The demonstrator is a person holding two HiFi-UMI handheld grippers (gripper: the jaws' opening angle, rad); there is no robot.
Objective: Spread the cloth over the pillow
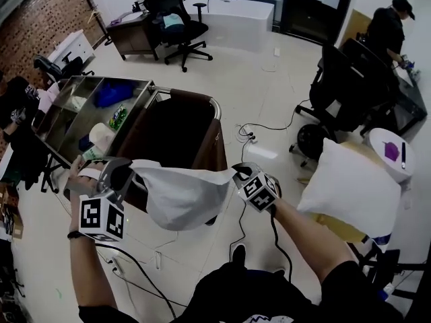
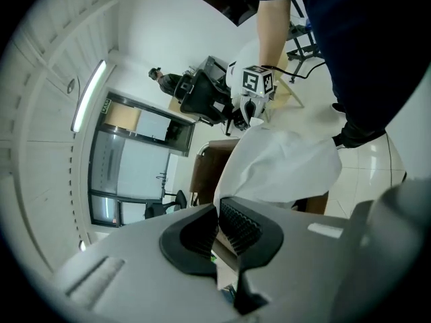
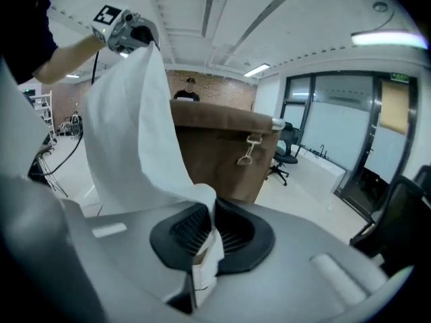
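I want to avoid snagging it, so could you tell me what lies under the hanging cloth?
Under the cloth stands a brown bin with a dark inside; the cloth hides its near edge and anything lying there.

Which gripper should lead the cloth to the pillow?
Right, probably. The right gripper and the left gripper each pinch an end of the cloth, but the right one is at the end nearer the pillow. The left is at the far end, over the brown bin.
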